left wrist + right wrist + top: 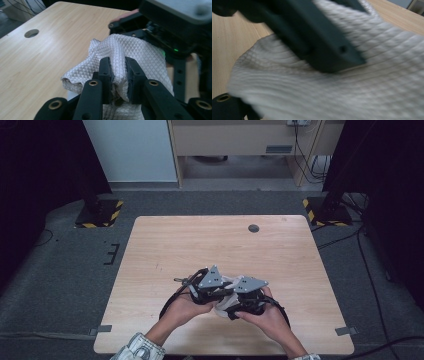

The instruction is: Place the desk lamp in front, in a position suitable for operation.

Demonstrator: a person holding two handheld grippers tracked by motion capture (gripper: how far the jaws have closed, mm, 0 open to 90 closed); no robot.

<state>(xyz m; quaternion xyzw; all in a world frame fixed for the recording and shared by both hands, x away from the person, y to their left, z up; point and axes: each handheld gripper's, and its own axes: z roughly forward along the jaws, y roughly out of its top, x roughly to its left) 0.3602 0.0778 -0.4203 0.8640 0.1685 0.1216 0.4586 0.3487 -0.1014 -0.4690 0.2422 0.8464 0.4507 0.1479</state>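
We can't read any writing or brand marks anywhere here, what's printed on the gear is too small or blurry to make out

Biggest thing is the wooden table, light grain, sitting on grey carpet. It has a round cable hole near its far edge, well apart from where we're working. Beyond the table we see two black stands with yellow-and-black striped bases, one off each far corner, and a pale cabinet behind with cables hanging at its right

Then the white quilted cloth, diamond-pattern weave, bunched up near the table's near edge between our two hands. In the high view the grippers cover most of it, so we only catch a pale bit of it there

Our left gripper is clamped on a raised fold of that cloth, jaws pinched together with the fabric squeezed between them. The right gripper sits just beside it, nearly touching, and blocks the far side of the cloth in the left gripper view. In the right gripper view it's all blurred cloth with the other gripper's black jaw across it, so we can't tell if the right one's jaws are together or apart
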